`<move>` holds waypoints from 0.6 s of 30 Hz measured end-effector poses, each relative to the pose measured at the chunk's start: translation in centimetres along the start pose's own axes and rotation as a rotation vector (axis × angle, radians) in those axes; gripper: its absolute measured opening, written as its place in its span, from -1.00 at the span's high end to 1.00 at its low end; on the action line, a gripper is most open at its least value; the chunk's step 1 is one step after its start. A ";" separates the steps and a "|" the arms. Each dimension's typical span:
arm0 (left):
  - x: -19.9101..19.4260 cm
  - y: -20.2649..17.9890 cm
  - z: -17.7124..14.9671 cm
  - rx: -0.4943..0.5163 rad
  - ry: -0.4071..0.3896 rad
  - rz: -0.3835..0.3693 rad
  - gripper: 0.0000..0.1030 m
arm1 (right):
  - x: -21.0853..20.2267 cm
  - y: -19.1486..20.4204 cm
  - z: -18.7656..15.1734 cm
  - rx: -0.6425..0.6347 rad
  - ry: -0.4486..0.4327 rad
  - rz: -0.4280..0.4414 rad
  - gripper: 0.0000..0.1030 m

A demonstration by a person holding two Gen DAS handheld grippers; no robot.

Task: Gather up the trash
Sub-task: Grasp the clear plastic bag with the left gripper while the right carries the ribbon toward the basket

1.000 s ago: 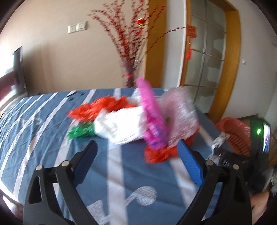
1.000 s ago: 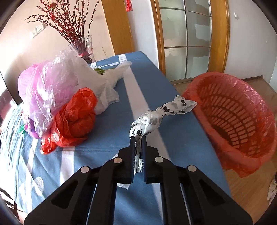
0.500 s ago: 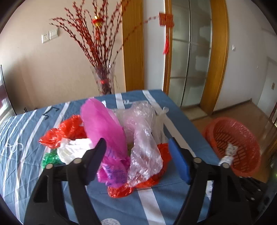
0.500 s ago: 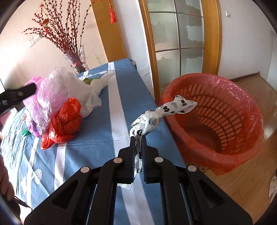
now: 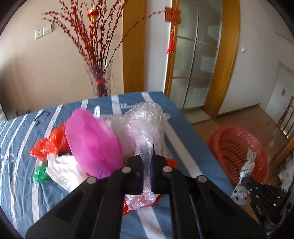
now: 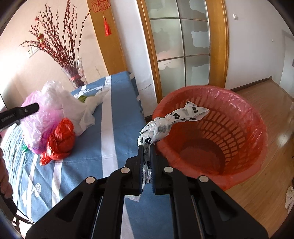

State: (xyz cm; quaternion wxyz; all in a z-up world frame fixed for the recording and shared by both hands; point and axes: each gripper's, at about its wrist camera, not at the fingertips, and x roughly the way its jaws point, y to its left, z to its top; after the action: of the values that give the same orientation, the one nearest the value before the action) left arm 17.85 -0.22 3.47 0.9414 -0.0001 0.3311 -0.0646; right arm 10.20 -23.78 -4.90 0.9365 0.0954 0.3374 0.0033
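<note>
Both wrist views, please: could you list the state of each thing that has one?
Left gripper: shut on clear bag.
Right gripper: shut on spotted bag, held at basket rim.
Basket: upright, red-lined, nothing inside.
Pink bag: puffed, on pile.
Red bag: crumpled on bed.

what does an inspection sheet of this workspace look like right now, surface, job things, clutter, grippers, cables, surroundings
surface: blue cloth with white stripes, wrinkled, carrying the bag pile.
job's things: clear plastic bag, spotted white bag, magenta bag, red bag, white bag and green scrap; red lined basket stands on the wood floor beside the table.
clutter: nothing seen beyond the bags.
grippers: left gripper shut on the clear plastic bag; right gripper shut on the spotted white bag, its free end over the basket.
cables: nothing seen.
surroundings: glass vase of red branches, frosted glass door in wood frame, red hanging ornament.
</note>
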 end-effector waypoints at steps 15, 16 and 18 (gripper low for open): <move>-4.2 -6.9 2.6 0.027 -0.074 -0.237 0.88 | -3.1 -3.4 2.9 0.017 -0.101 -0.033 0.86; -4.2 -7.7 2.6 0.030 -0.069 -0.260 0.88 | -3.2 -3.7 3.0 0.020 -0.104 -0.038 0.86; -4.0 -9.4 2.5 0.046 -0.065 -0.294 0.88 | -3.6 -4.6 3.2 0.030 -0.116 -0.053 0.86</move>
State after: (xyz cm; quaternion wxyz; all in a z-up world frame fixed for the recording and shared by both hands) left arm 15.17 -9.18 8.30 0.9318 -0.0290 0.2951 -0.2091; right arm 9.20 -29.14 -1.02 0.9527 0.1003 0.2852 -0.0322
